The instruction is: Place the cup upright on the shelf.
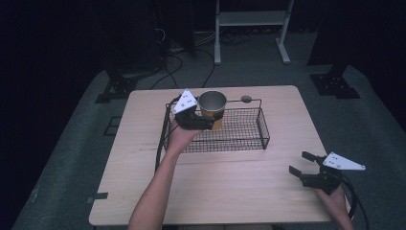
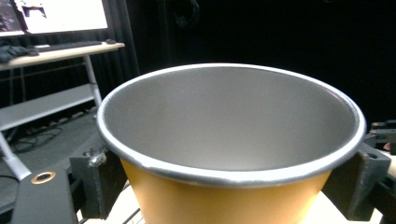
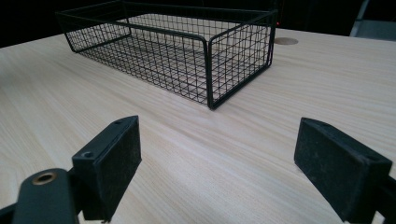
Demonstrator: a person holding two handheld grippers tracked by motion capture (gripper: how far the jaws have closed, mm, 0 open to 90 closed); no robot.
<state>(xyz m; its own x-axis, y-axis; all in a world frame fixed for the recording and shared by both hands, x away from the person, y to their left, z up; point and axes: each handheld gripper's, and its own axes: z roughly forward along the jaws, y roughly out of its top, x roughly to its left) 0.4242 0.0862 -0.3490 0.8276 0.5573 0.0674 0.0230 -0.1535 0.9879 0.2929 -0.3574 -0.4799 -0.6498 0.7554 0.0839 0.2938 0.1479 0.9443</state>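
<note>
A yellow paper cup (image 1: 212, 109) with a silver-grey inside hangs upright over the left end of the black wire basket (image 1: 249, 132). My left gripper (image 1: 206, 122) is shut on its wall, and in the left gripper view the cup (image 2: 224, 200) sits between the two black pads (image 2: 100, 179), its rim close to the camera. My right gripper (image 1: 302, 165) rests near the table's right front corner, jaws wide apart with nothing between them. In the right gripper view its pads (image 3: 116, 154) frame bare wood, with the basket (image 3: 210, 70) farther off.
The light wooden table (image 1: 230, 187) carries the basket at its middle back. A white metal stand (image 1: 251, 19) and cables (image 1: 172, 62) lie on the dark floor beyond the table. A desk with a monitor (image 2: 60, 14) stands in the background of the left gripper view.
</note>
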